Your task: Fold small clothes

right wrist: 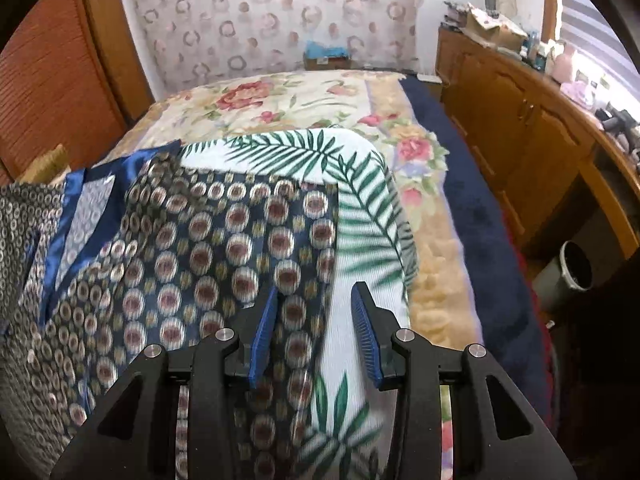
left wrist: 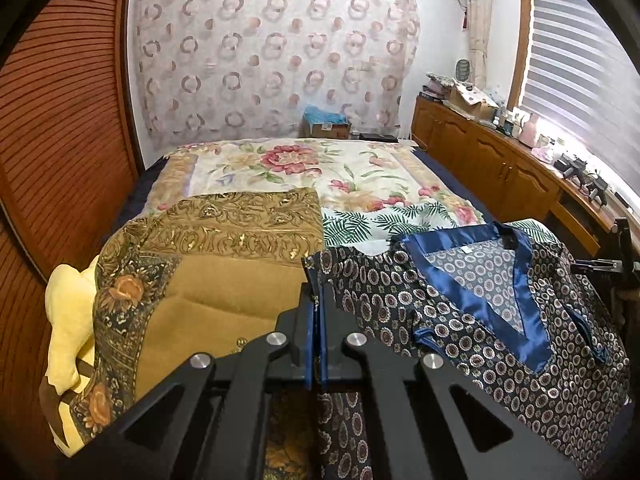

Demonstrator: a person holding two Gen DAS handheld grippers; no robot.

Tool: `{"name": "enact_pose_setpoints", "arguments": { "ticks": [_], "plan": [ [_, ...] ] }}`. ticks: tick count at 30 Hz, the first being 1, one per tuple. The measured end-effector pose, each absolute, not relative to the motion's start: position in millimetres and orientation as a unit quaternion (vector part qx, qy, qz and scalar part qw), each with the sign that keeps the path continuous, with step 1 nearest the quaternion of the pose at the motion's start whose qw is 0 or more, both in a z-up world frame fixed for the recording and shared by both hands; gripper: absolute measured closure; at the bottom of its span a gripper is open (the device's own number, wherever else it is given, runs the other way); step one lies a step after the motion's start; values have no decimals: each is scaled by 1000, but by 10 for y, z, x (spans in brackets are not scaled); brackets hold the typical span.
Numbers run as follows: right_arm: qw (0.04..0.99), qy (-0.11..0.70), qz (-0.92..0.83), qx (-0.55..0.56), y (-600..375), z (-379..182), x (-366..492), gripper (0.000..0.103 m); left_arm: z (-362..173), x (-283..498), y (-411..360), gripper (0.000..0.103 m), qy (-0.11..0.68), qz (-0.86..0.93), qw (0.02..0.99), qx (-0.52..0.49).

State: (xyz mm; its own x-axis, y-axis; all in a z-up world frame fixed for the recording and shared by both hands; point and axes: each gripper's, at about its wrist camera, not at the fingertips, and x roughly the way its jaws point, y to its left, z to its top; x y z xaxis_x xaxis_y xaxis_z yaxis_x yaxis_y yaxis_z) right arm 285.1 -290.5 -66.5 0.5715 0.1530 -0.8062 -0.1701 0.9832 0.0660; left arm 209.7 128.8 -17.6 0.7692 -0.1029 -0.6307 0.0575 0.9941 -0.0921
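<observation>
1. We read no writing anywhere; the small white tag (left wrist: 464,249) inside the neckline is too small to make out.
2. The navy patterned top (left wrist: 500,340) lies flat on the palm-leaf cloth (left wrist: 360,224) on the bed (left wrist: 280,164), its blue-trimmed V-neck pointing toward us, long axis running near to far.
3. Left gripper (left wrist: 318,300): jaws clenched on the garment's left edge.
4. Right gripper (right wrist: 316,332): jaws parted, the garment's right edge between them; we cannot tell whether the pads touch it.
</observation>
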Motion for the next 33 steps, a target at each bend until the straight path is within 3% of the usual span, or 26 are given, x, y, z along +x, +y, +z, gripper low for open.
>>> {"name": "enact_pose_setpoints", "arguments": {
  "ticks": [3, 4, 6, 7, 22, 33],
  "plan": [
    [882, 459, 101, -20, -2856, -655, 2995, 65, -140, 2147, 1289, 103, 328, -34, 944, -30],
    [881, 460, 107, -26, -2829, -650, 3028, 73, -112, 2163, 1293, 103, 323, -32, 945, -31],
    [875, 465, 131, -36, -2751, -634, 3091, 101, -40, 2198, 1313, 103, 312, -28, 949, -32],
    [875, 462, 137, -48, -2704, -611, 3110, 102, 4, 2217, 1317, 103, 308, -27, 951, -32],
    [936, 332, 77, -85, -2579, 395, 3640, 103, 579, 2808, 1472, 103, 258, 18, 966, -17],
    [951, 275, 119, -80, -2487, 574, 2936, 103, 562, 1869, 1263, 103, 233, -25, 972, -3]
  ]
}}
